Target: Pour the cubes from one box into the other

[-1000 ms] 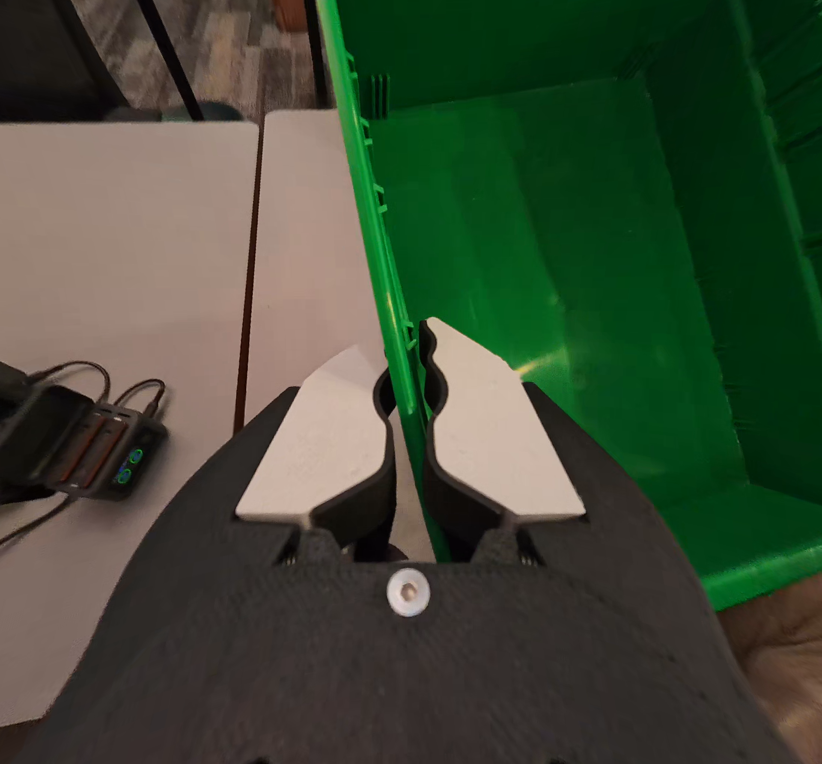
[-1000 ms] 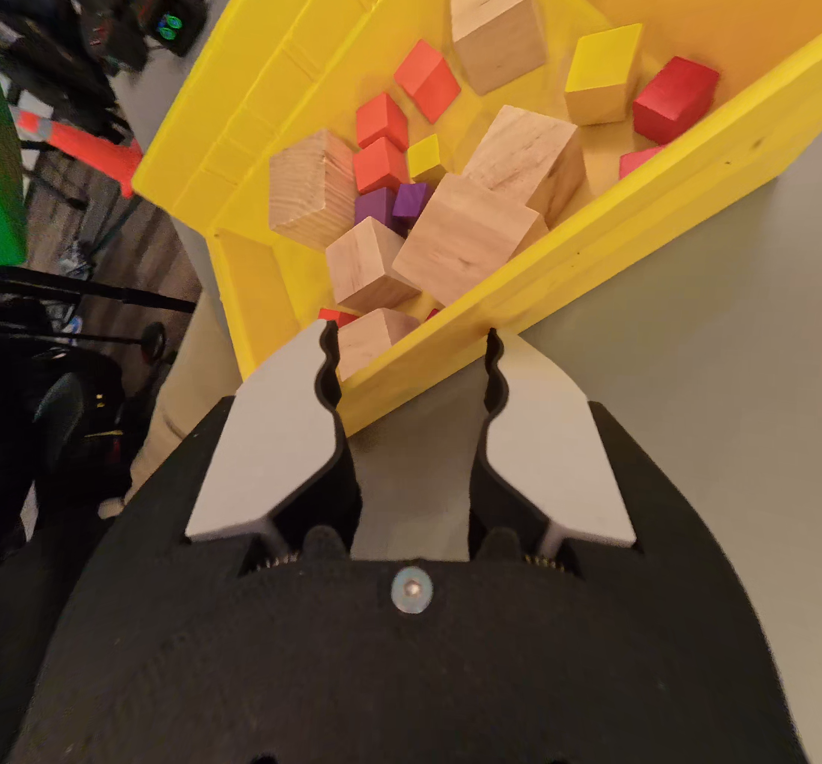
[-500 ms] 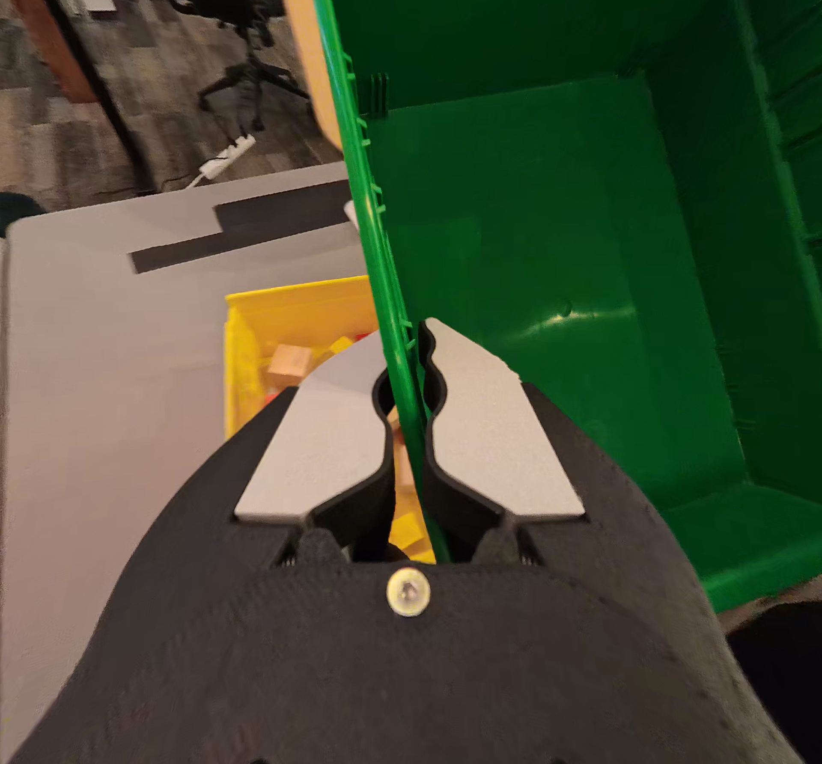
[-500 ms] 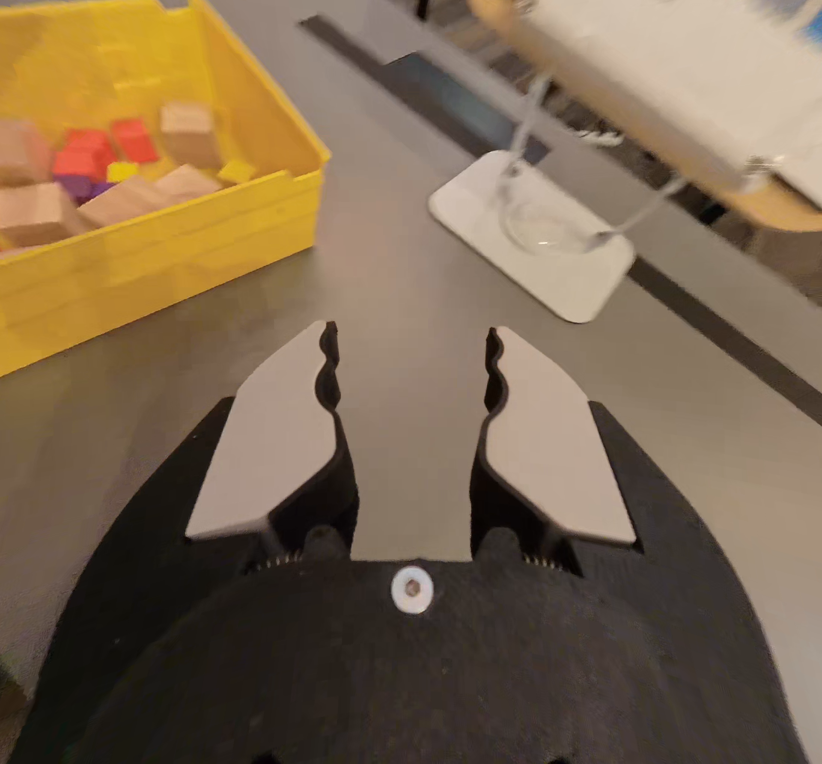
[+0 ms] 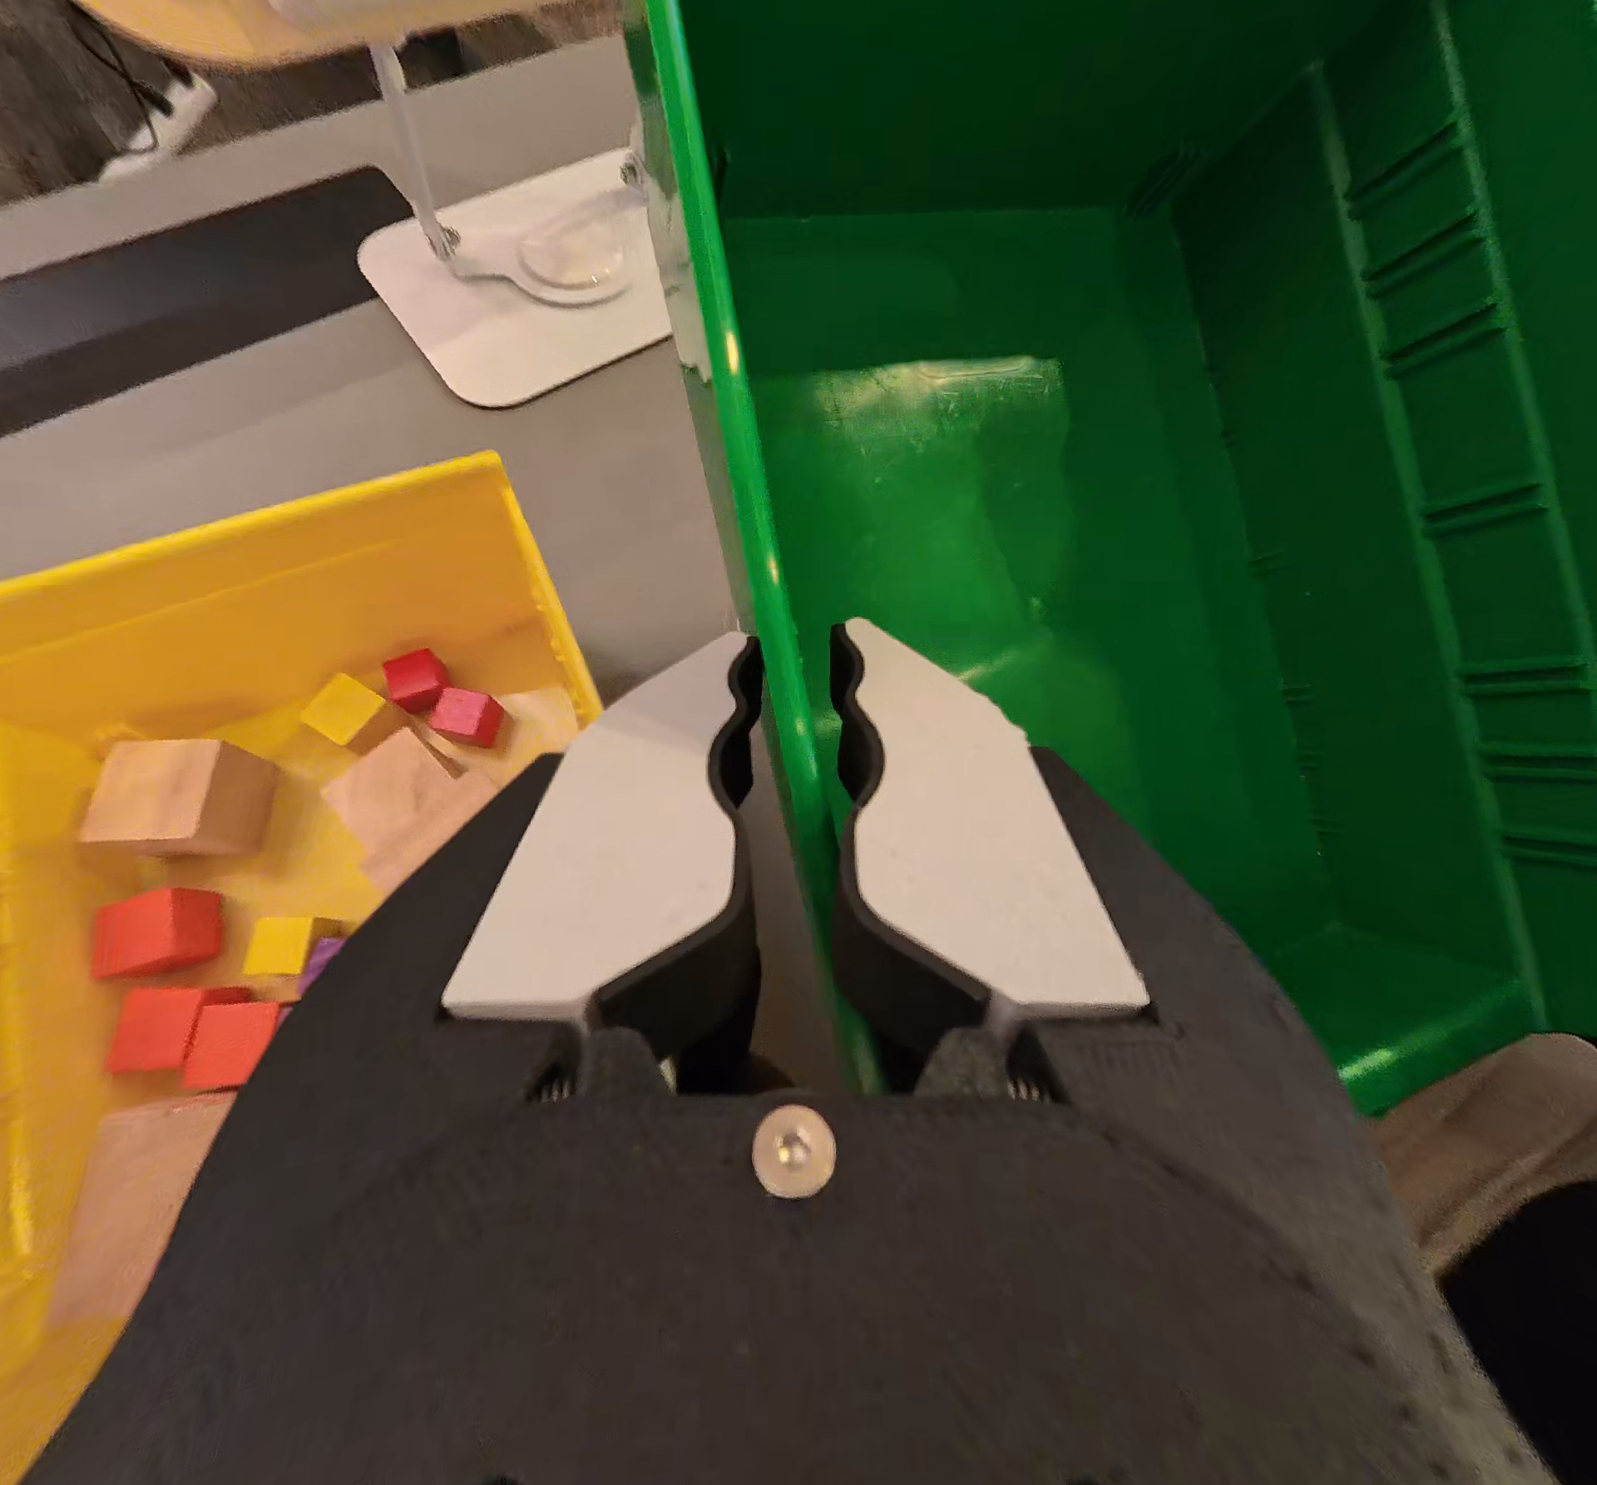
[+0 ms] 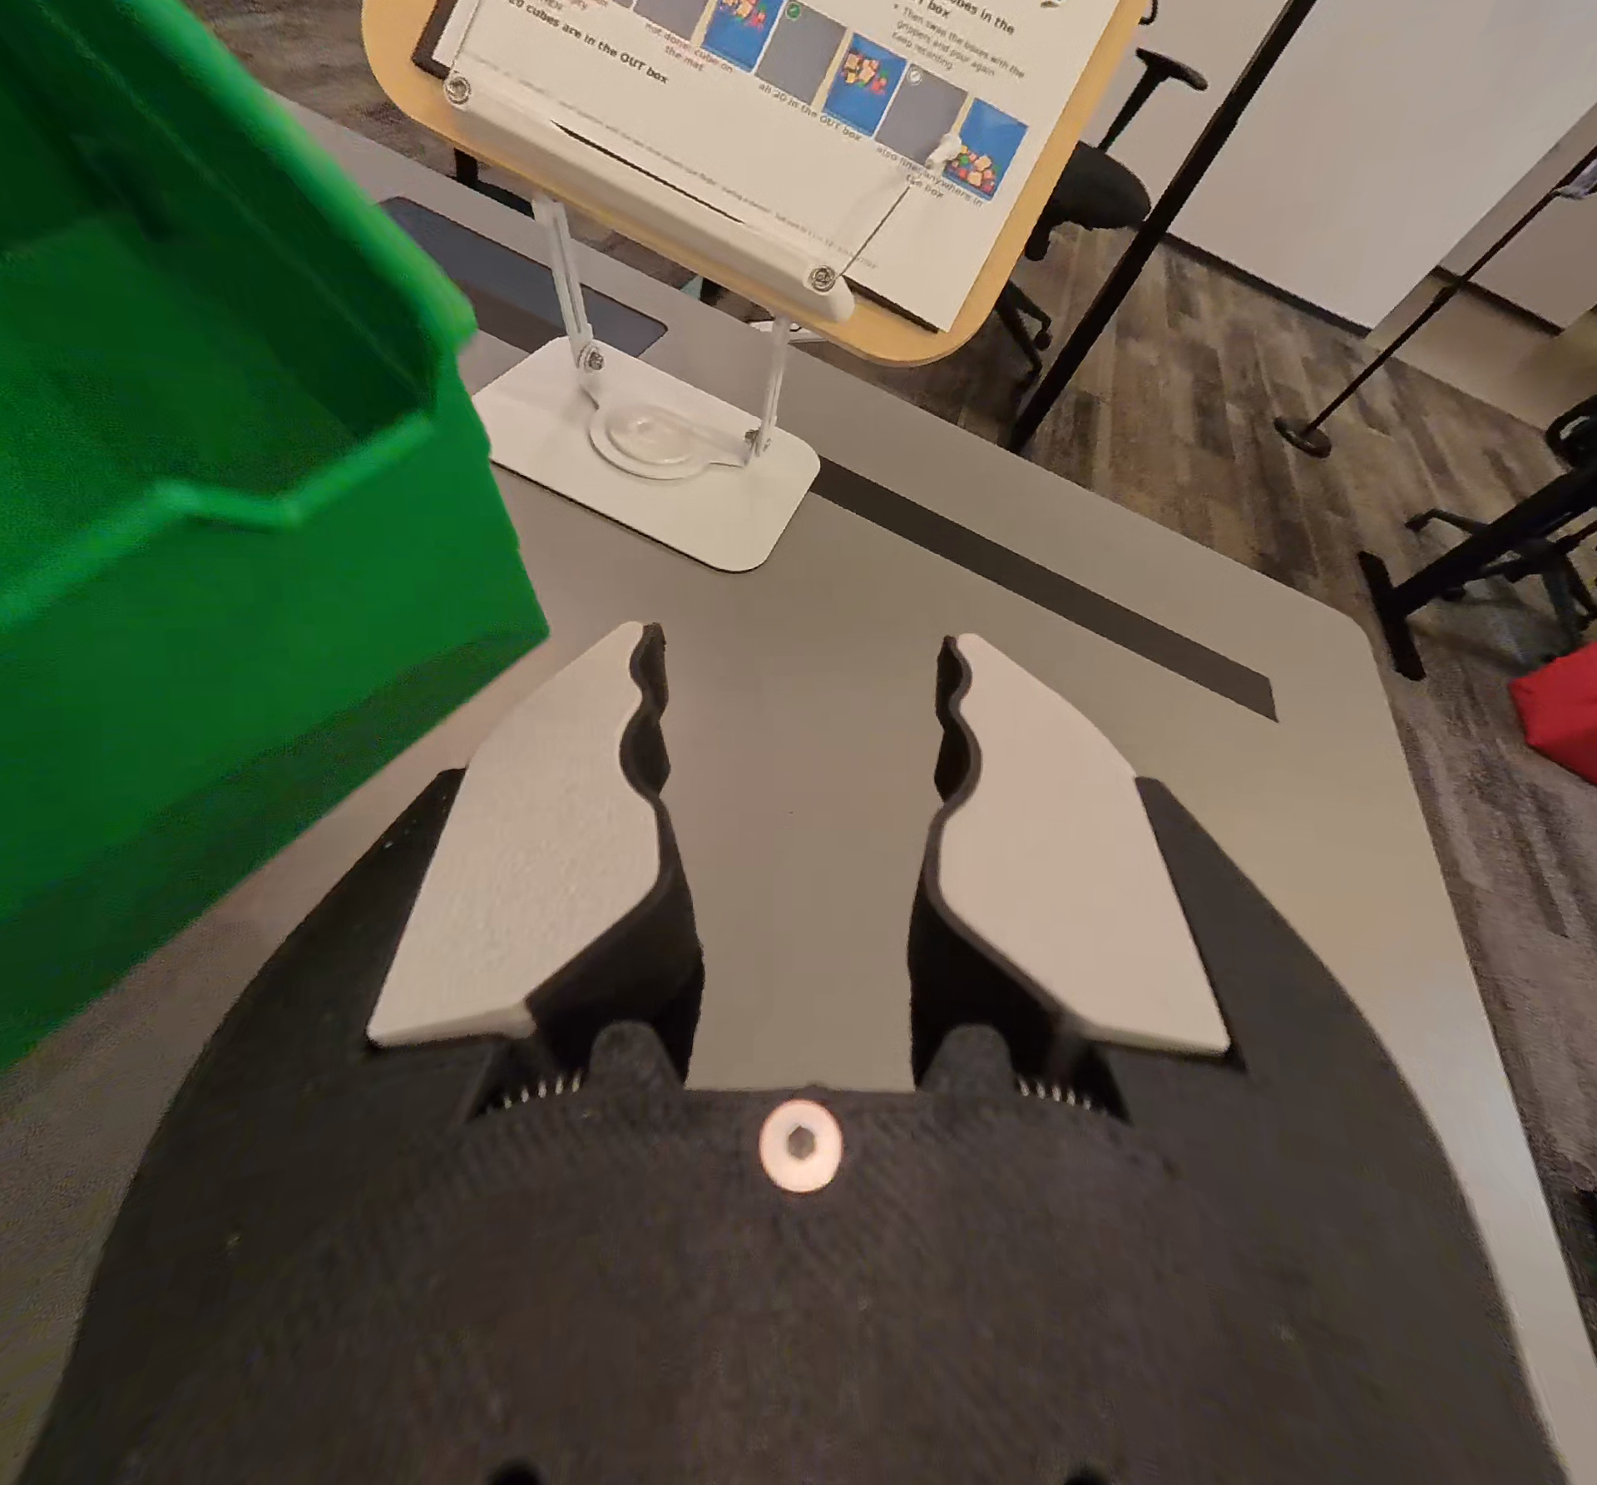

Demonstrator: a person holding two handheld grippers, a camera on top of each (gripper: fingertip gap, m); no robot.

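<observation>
My left gripper (image 5: pixel 795 640) is shut on the left side wall of the empty green box (image 5: pixel 1080 579) and holds it off the table. The yellow box (image 5: pixel 259 579) sits on the table below and to the left, with several wooden, red, yellow and purple cubes (image 5: pixel 181 795) inside. My right gripper (image 6: pixel 799 648) is open and empty above the grey table (image 6: pixel 864 596). The green box (image 6: pixel 190 536) hangs to its left, apart from it. The yellow box is out of the right wrist view.
A white stand (image 6: pixel 657 475) holds an instruction sheet on a wooden board (image 6: pixel 752 86) at the table's back; its base also shows in the left wrist view (image 5: pixel 518 303). A dark strip (image 6: pixel 1037 579) crosses the table. Black stands and chair legs (image 6: pixel 1469 545) are on the floor at right.
My left gripper has carried the green box across, and the yellow box with cubes now lies below it. My right gripper has left the yellow box's rim, still open, and swung right toward the stand.
</observation>
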